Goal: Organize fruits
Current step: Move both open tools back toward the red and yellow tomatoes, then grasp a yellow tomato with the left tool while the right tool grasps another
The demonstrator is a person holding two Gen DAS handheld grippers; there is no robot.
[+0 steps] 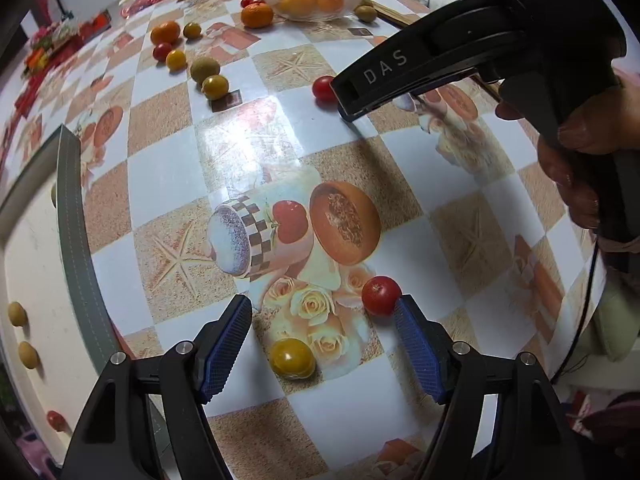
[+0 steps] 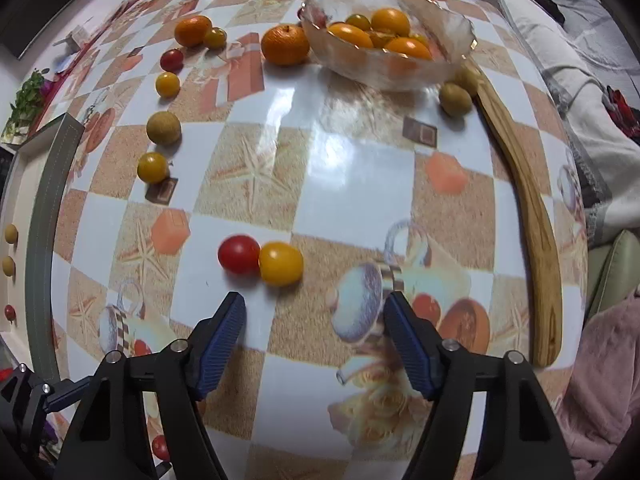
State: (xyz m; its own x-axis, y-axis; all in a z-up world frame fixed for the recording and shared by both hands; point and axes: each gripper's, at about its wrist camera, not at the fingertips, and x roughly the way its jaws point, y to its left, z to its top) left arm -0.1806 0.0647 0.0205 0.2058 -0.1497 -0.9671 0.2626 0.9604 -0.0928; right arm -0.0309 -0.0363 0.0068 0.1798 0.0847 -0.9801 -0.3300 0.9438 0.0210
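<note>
My left gripper is open just above the table, with a yellow cherry tomato between its fingers and a red cherry tomato touching its right fingertip. My right gripper is open and empty; a red tomato and a yellow tomato lie touching each other just ahead of it. The right gripper also shows from the side in the left wrist view, next to another red tomato. A glass bowl at the far side holds several orange and yellow fruits.
Loose oranges, yellow and red tomatoes and greenish fruits are scattered at the far left. A wooden spatula lies along the right edge. A white tray with a grey rim at the left holds small fruits.
</note>
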